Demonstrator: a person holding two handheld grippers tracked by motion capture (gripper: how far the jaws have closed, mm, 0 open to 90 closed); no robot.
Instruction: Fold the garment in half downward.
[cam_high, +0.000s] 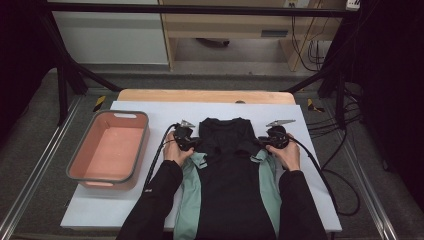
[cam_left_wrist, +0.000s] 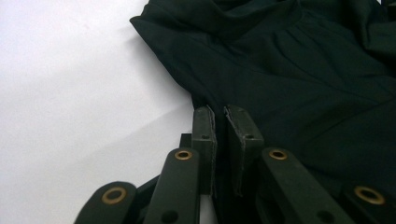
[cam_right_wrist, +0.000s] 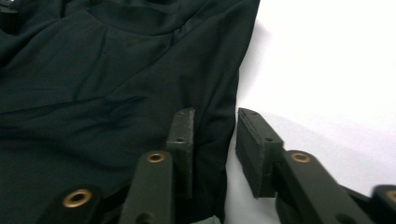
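Black cloth garment (cam_high: 227, 170) lies over mint fabric (cam_high: 192, 195), salmon plastic bin (cam_high: 80, 165) alongside; left gripper (cam_left_wrist: 219, 112) pinches its edge, right gripper (cam_right_wrist: 215, 121) straddles its edge, unclamped.

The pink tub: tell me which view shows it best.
The high view: the pink tub sits whole at the table's left edge, beside the black and green shirt. The two gripper views look at black shirt cloth and white tabletop instead.

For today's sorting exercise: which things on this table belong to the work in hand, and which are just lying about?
In the job:
black fabric garment with mint-green side panels
left gripper, shut on its edge
right gripper, edge between its fingers

Lying about:
salmon-pink plastic bin with grey rim
white table sheet
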